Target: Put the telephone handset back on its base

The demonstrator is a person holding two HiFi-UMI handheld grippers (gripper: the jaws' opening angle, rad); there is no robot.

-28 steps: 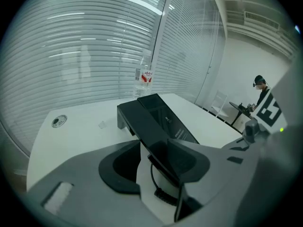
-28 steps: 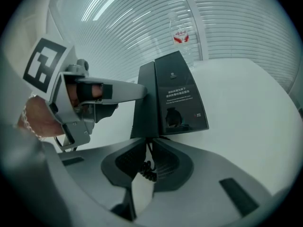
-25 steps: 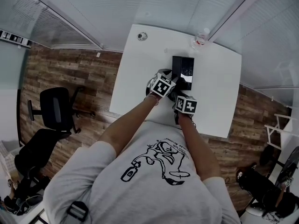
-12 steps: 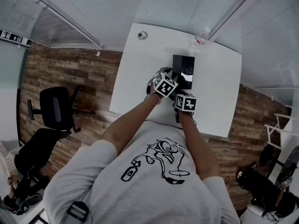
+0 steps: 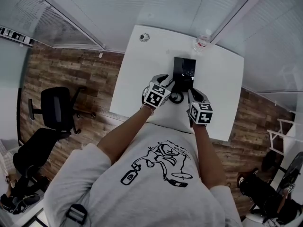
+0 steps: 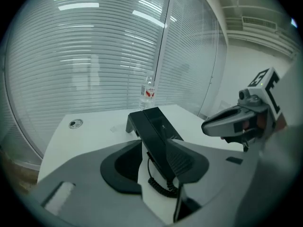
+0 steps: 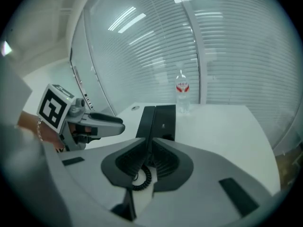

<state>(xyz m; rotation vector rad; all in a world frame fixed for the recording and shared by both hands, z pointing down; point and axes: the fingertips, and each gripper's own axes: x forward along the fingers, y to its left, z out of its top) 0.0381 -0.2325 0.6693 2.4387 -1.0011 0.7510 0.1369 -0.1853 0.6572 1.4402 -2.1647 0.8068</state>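
Telephone handset (image 7: 146, 119): black, lying lengthwise along the left side of its base (image 7: 165, 119), near the middle of the counter (image 5: 222, 89).
Cord (image 7: 142, 178): black and coiled, curling on the counter at the telephone's near end, on the person's side.
Counter: white, roughly square, with a round grommet (image 5: 144, 37) near its far left corner.
Room: wood-plank floor (image 5: 71, 74). Glass walls hung with horizontal blinds (image 6: 94, 56) meet behind the counter. A black office chair (image 5: 57, 110) stands on the floor to the left, well apart from the counter.
Container: a clear water bottle (image 5: 202, 40) with a red label stands upright at the counter's far edge, beyond the telephone. How full it is cannot be told.
Left claw (image 6: 154, 141): released, jaws apart with nothing between them, held above the counter on the telephone's near left and pointing toward it.
Right claw (image 7: 149, 140): clenched, jaws drawn almost together on nothing, held above the counter on the telephone's near right.
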